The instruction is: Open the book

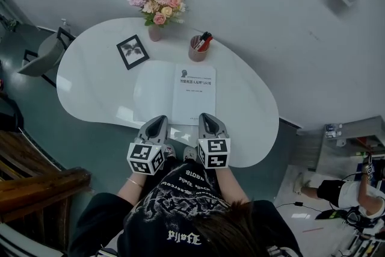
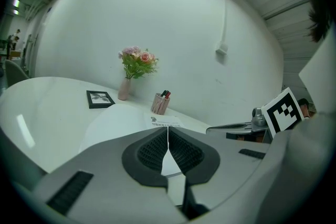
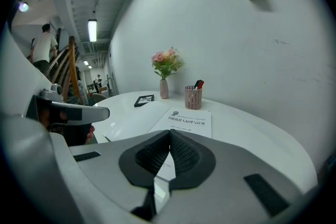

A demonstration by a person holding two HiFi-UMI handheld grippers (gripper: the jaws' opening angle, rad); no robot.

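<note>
Well, here is how it stands:

1. Both my claws are pressed together and empty. The left claw (image 1: 159,120) and right claw (image 1: 208,118) sit at the near edge of the book (image 1: 194,93), which lies flat mid-table with its printed face up.
2. Shut tips can't catch a leaf, so a push would slide the book toward the pen cup (image 1: 197,50) or crease the paper.
3. The table (image 1: 90,87) is bare to the left, and its near rim runs just below my claws.
</note>
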